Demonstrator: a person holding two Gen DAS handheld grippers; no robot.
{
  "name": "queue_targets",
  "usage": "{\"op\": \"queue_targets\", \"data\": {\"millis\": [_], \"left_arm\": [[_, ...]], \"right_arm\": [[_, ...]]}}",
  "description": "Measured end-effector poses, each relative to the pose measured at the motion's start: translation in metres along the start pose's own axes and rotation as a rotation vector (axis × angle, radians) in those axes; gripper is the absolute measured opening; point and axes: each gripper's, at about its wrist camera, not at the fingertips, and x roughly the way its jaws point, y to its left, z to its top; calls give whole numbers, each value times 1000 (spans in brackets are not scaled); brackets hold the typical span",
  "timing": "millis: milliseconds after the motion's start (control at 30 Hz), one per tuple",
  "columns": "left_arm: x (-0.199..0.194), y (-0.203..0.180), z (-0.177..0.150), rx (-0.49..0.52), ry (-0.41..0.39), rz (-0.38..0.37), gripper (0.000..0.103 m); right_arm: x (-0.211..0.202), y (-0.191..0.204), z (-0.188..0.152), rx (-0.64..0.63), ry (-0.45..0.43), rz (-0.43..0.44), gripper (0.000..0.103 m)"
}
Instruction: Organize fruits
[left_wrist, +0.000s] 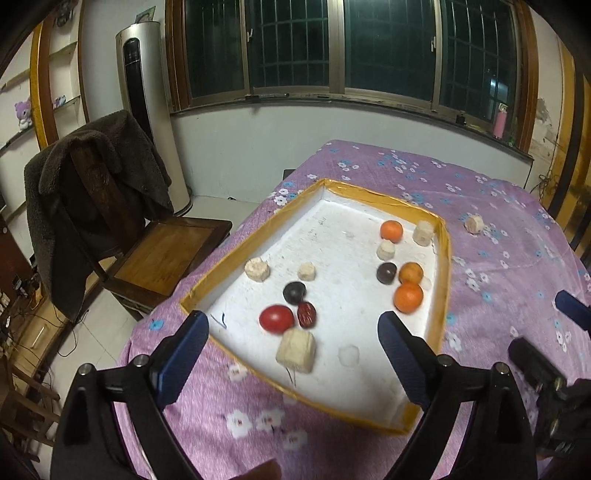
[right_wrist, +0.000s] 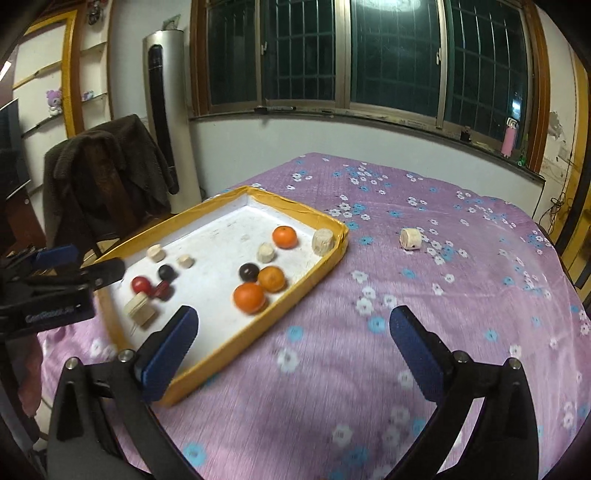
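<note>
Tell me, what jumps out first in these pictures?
A yellow-rimmed white tray on a purple flowered tablecloth, scattered with three oranges, a red tomato and pale chunks. One lone pale chunk sits outside, to the tray's right. Both grippers hang open and empty in the foreground.

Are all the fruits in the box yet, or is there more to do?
Mostly done: three oranges, like the nearest orange, a red tomato and dark round fruits already sit in the yellow-rimmed white tray. Nothing is in hand: the left gripper and right gripper are both open and empty. One beige stubby chunk is left on the purple flowered cloth, outside the tray.
</note>
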Motion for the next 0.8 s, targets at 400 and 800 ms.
{"op": "queue_targets", "data": {"millis": [400, 800], "left_arm": [[-17, -3, -8, -2, -17, 0, 102], [-24, 0, -10, -12, -25, 6, 102]], "right_arm": [[-26, 10, -15, -39, -8, 29, 103], [-22, 9, -15, -54, 3, 19, 103]]}}
